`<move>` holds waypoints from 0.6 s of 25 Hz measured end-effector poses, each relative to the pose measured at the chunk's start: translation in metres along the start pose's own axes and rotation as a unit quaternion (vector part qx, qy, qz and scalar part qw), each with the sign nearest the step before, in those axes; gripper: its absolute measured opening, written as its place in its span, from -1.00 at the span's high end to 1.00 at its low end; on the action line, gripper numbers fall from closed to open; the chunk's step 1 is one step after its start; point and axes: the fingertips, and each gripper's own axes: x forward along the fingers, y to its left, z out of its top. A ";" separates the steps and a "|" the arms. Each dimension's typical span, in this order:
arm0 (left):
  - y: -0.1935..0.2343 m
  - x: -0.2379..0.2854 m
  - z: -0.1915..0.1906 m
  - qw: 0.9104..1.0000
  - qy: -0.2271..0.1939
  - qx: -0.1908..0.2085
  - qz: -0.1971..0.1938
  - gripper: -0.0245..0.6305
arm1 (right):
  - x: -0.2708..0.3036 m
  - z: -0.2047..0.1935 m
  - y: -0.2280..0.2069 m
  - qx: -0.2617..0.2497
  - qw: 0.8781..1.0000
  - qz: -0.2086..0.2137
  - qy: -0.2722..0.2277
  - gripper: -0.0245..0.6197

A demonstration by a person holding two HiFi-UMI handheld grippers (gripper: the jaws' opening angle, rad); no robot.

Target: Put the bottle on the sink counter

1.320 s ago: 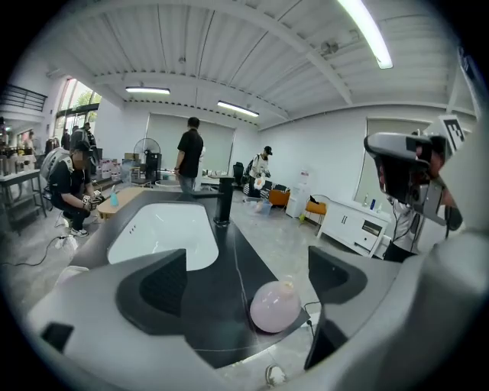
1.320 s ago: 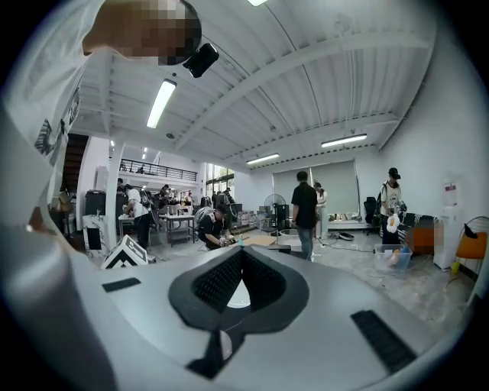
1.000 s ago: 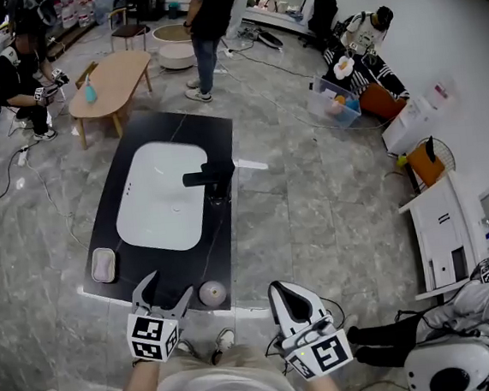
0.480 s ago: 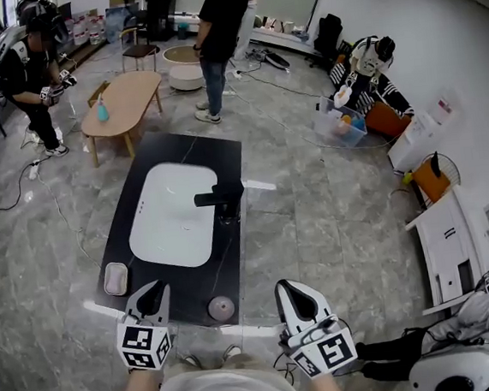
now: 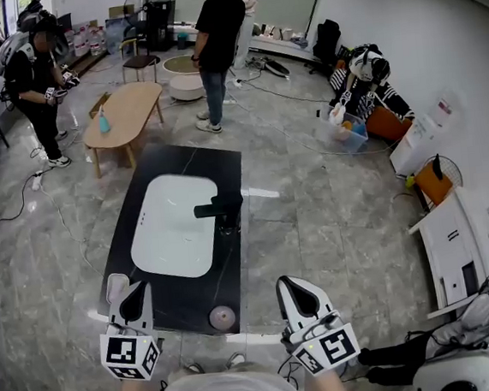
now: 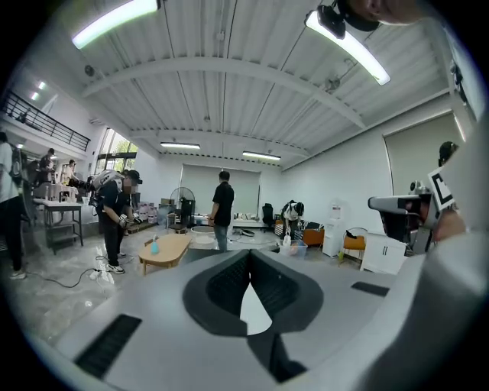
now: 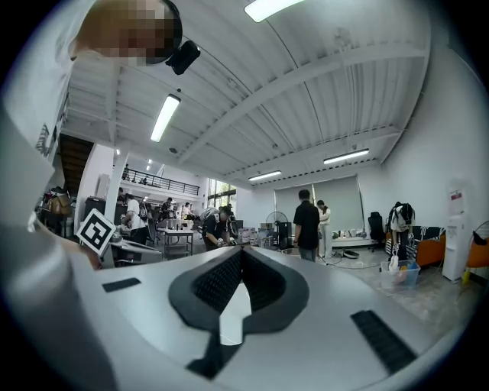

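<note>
The sink counter [image 5: 227,261] is a dark slab on the grey floor, with a white basin [image 5: 175,231] in it and a black faucet [image 5: 220,208] at the 3 o'clock side of the basin. The bottle [image 5: 222,318] stands on the counter near its 5 o'clock corner. From above it shows only as a small round shape, and nothing touches it.

The left gripper [image 5: 138,289] is at 7 o'clock in the head view, over the near left corner of the counter. The bottle is at about 4 o'clock from it, clearly apart. In the left gripper view the jaws of the left gripper [image 6: 249,263] have just been closing and now meet, with nothing between them.

The right gripper [image 5: 289,287] is at 5 o'clock in the head view, over the floor just beside the counter. In its own view the right gripper [image 7: 241,263] also has its jaws together and holds nothing.

A person in black [image 5: 216,30] stands at 12 o'clock, well beyond the counter.
</note>
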 end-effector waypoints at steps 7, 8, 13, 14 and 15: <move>0.012 -0.012 0.034 0.999 -0.040 -0.009 0.022 0.88 | -0.002 -0.002 -0.017 0.002 1.000 -0.010 0.007 0.89; 0.012 -0.014 0.040 0.999 -0.044 -0.009 0.025 0.88 | -0.003 -0.002 -0.019 0.002 1.000 -0.012 0.008 0.89; 0.013 -0.026 0.059 0.998 -0.060 -0.013 0.035 0.88 | -0.008 -0.003 -0.028 0.000 1.000 -0.019 0.012 0.89; 0.013 -0.027 0.062 0.997 -0.063 -0.013 0.036 0.88 | -0.009 -0.004 -0.031 0.001 1.000 -0.021 0.012 0.89; 0.013 -0.029 0.065 0.997 -0.067 -0.013 0.038 0.88 | -0.010 -0.005 -0.034 0.003 1.000 -0.023 0.012 0.89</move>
